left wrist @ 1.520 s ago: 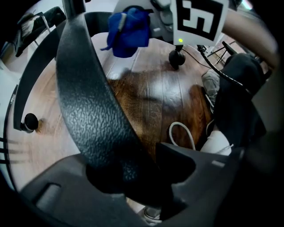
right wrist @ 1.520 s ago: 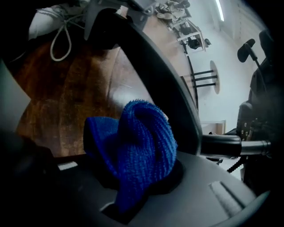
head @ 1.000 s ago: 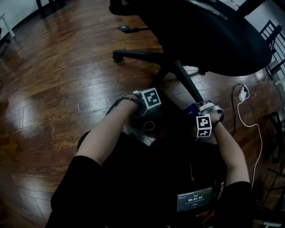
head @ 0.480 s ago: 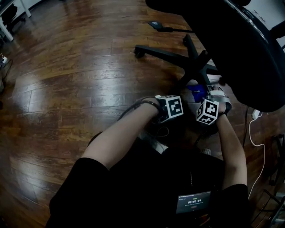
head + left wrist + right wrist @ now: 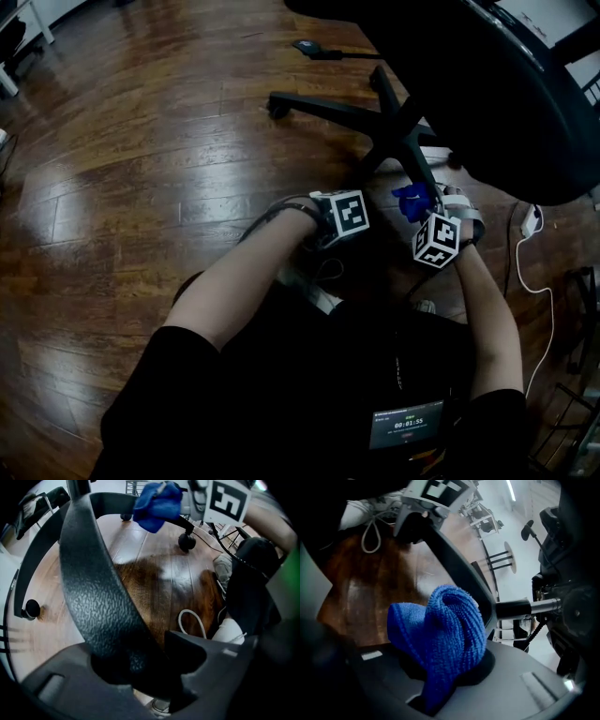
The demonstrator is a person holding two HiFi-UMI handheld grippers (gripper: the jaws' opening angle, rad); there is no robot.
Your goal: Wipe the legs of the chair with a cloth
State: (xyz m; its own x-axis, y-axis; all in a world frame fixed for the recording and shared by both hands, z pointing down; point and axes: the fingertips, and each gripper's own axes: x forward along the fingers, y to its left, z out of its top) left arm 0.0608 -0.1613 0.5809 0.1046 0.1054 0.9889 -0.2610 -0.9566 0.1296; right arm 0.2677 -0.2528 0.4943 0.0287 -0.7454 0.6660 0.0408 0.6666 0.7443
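Head view: a person crouches on a glossy wooden floor (image 5: 141,187), facing the star-shaped base of a black office chair whose seat (image 5: 506,84) fills the 1 o'clock corner. The left gripper (image 5: 330,230) points straight down just below centre. Its own view shows its tongs clamped around a textured black chair leg (image 5: 93,597), which fills the gap between them and steadies the base.

The right gripper (image 5: 439,236) sits at 3 o'clock of the left one. Its tongs are closed on a bunched blue cloth (image 5: 440,634). The cloth (image 5: 412,200) rests against a second leg (image 5: 422,169), which runs from the hub toward 5 o'clock. In the left gripper view the cloth (image 5: 157,506) shows at 12 o'clock, with a caster (image 5: 186,541) just beyond it.

Likely risks, as judgement:
- Only a lower fold of the cloth is pinched, and the rest stands up loose. Dragging it along the leg could pull it free.
- The wad is narrow, so one stroke may miss the sides and underside of the leg.
- The chair stands on casters. If the left grip slackens, a push from the wipe could roll or swivel the base.
- A white cable (image 5: 525,262) lies on the floor at 4 o'clock, near enough for a rolling caster or a sweeping hand to snag it.
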